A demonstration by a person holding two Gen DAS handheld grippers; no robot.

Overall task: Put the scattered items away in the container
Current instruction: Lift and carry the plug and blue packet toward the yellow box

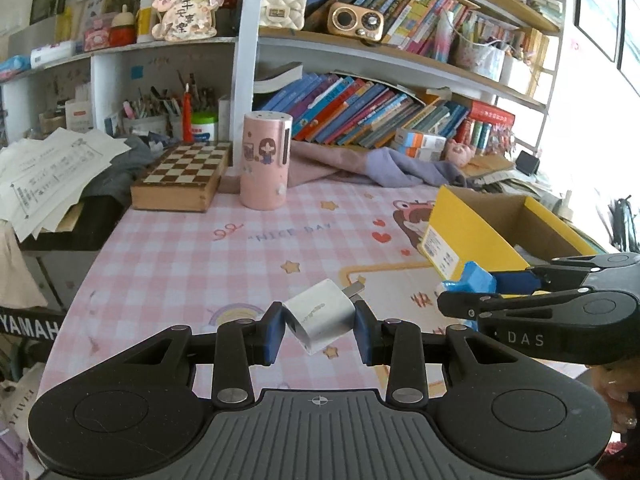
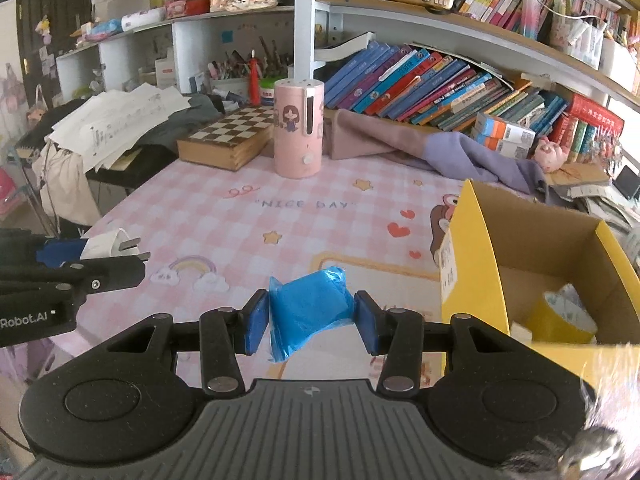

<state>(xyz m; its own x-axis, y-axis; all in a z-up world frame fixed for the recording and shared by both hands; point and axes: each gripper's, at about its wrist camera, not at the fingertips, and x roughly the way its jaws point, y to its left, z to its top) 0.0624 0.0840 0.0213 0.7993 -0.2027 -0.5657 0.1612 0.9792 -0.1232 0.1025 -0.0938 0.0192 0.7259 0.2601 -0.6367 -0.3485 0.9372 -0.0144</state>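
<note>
**Both items gripped, box next**

Charger (image 1: 320,320) clamped in left gripper (image 1: 320,330); blue bag roll (image 2: 310,312) clamped in right gripper (image 2: 311,322), just beside box (image 2: 472,248). Tape roll (image 2: 560,322) already inside. Both drops left; mat (image 2: 240,220) otherwise looks clear.

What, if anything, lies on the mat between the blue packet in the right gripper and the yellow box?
Nothing: in the right wrist view, only bare pink mat separates the blue packet, clamped in the right gripper, from the yellow box.
</note>
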